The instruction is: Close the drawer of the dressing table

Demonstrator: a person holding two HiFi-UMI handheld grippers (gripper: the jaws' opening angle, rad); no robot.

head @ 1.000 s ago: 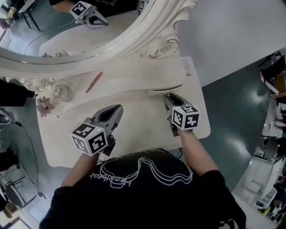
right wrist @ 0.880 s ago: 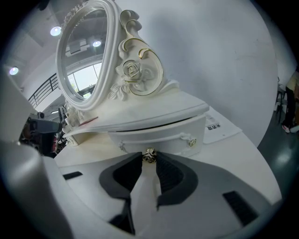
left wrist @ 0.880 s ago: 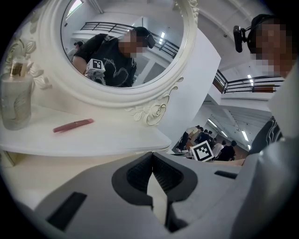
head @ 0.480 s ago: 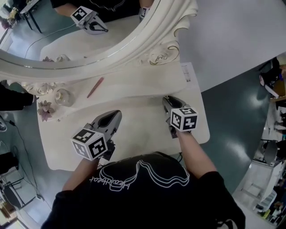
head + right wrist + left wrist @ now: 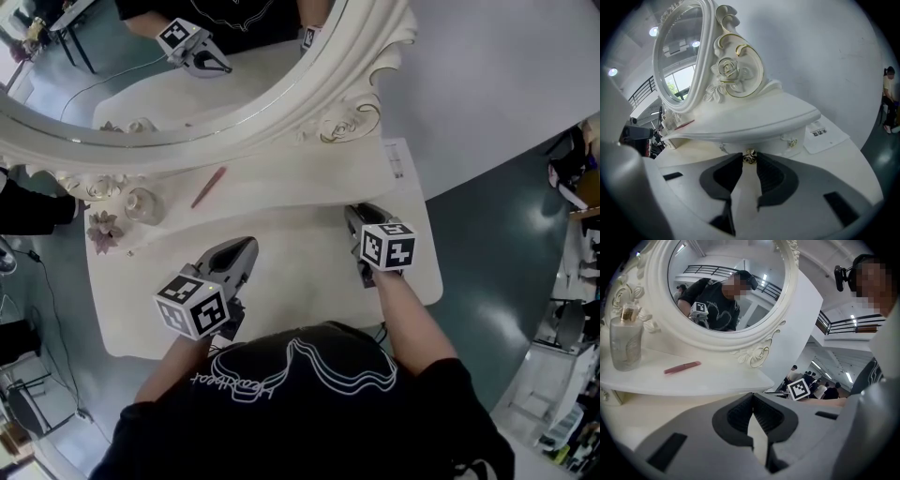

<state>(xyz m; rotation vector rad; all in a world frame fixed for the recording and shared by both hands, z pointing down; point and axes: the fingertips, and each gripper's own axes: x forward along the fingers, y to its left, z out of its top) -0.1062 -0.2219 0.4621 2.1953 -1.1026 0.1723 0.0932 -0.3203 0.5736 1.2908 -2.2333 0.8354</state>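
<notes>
Gold knob (image 5: 750,155) of the drawer (image 5: 761,141) sits clamped between right gripper (image 5: 749,158) jaws; left gripper (image 5: 753,395) jaws pressed together, empty.

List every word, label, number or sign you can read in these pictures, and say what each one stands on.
No text can be quoted with certainty.
Paper label lying on the dressing table: dark printed characters, too blurred to read.
Black T-shirt: a white cursive word, upside down in the head view, not legible.
Left gripper and right gripper: their cubes bear only black-and-white square markers, no letters.
</notes>
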